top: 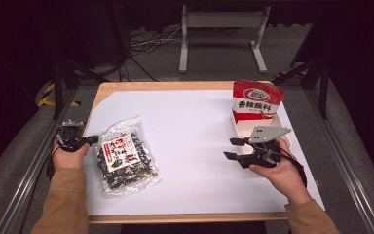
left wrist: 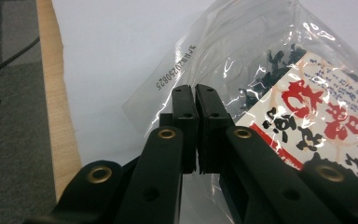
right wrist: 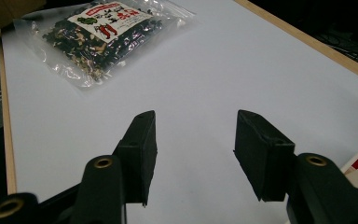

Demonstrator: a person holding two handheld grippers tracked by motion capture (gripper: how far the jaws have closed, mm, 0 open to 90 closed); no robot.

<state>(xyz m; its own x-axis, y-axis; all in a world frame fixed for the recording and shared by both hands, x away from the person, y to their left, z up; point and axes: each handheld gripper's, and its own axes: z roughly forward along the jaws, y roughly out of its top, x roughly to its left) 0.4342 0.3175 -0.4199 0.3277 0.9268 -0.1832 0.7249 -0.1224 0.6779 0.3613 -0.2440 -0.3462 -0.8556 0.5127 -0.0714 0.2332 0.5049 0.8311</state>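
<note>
On the left side of the bench (top: 195, 105), covered by a white sheet, we see a clear snack bag (top: 125, 156) lying flat, filled with dark pieces and bearing a red, white and black label. Its long axis runs from near to far, tipped a little so that the far end leans left; the far, sealed edge points away from us and the near end sits a little further right.

Our left tool (top: 91, 140) sits at the bag's left edge, close to its far corner. Seen from the left gripper view, the jaws are pressed together with the clear plastic margin of the bag (left wrist: 261, 60) pinched between the pads, beside the printed date code.

Our right tool (top: 233, 148) hovers over the right half of the sheet, well apart from the bag, jaws pointing left. They stand partly apart with nothing between them, bare sheet showing through the gap in the right gripper view, the bag (right wrist: 98, 37) lying at the far left there.

Just beyond the right tool, a red and white packet (top: 256, 100) stands upright in a small white box (top: 237, 127) near the right edge.
</note>
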